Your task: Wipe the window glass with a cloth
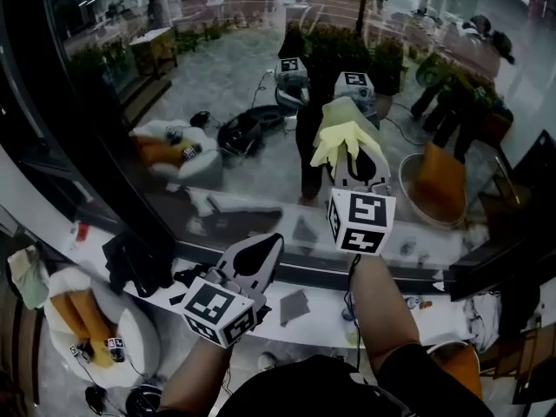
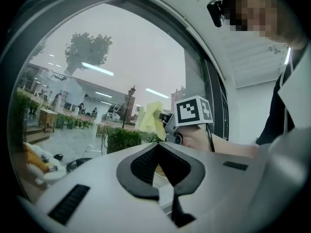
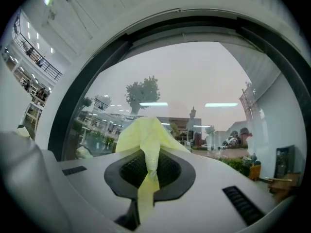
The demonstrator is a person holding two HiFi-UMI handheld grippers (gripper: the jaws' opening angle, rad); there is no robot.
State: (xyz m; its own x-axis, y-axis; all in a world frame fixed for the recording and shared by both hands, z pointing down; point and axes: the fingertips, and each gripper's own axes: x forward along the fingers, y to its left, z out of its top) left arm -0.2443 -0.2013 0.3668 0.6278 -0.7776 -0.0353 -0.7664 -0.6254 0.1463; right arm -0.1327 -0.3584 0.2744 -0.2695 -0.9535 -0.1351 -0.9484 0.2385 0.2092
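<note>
Cloth (image 3: 144,136), yellow: pinched in right gripper (image 3: 148,168), loose end raised toward glass (image 1: 217,76), likely for wiping. Left gripper (image 2: 158,163): jaws together, empty, held low, apparently idle.

From where I stand the window glass (image 1: 217,68) is glossy, throwing back reflections like a mirror. The yellow cloth (image 3: 146,140) looks soft, matt and finely dimpled. The left gripper (image 2: 158,166) and right gripper (image 3: 148,171) have smooth, matt, pale plastic shells and black ribbed pads (image 3: 171,170).
</note>
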